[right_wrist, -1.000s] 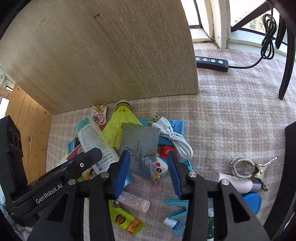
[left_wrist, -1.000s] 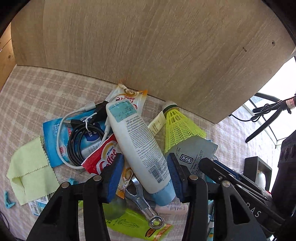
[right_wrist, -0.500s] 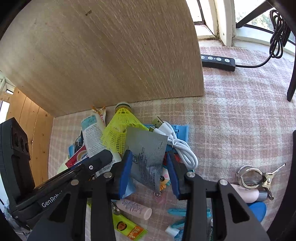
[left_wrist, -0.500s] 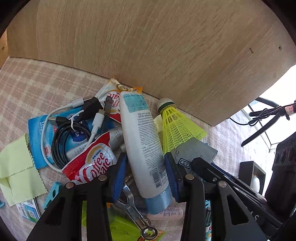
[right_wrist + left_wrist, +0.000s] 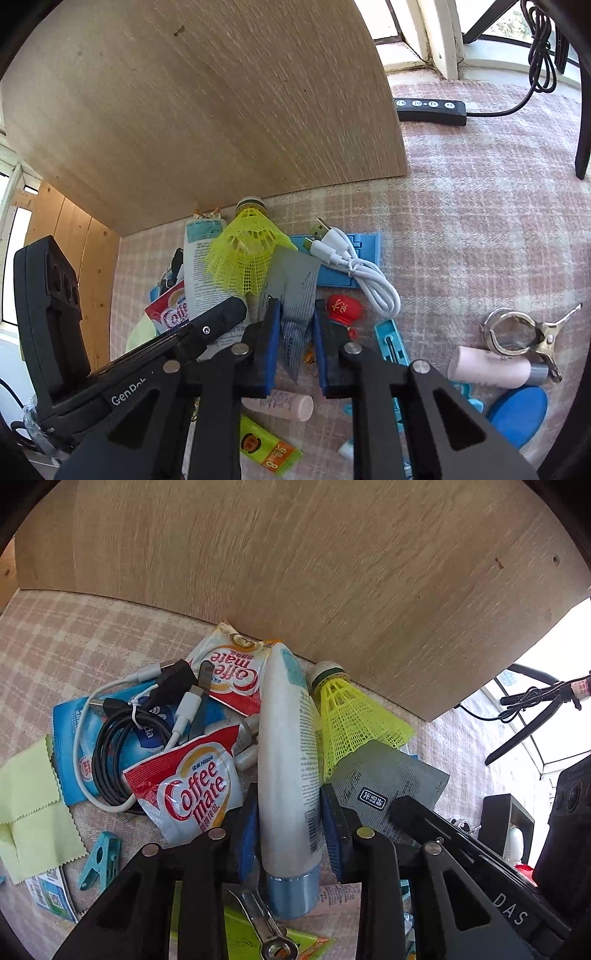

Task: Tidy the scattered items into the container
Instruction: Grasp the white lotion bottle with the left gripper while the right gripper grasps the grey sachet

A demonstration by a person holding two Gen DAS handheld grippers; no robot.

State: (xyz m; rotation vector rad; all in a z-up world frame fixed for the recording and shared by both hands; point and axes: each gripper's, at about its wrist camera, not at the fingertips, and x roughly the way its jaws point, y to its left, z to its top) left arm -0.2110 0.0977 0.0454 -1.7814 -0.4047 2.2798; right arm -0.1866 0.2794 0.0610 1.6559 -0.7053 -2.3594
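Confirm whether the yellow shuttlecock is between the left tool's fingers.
No. The left tool straddles the white tube; the yellow shuttlecock lies beside it, outside the fingers.

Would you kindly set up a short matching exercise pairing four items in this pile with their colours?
Items:
1. shuttlecock
2. tea sachet
3. clothes peg
4. coiled cable

Colours:
A. white
B. teal
C. neon yellow
D. grey

Pairs: 1-C, 2-D, 3-B, 4-A
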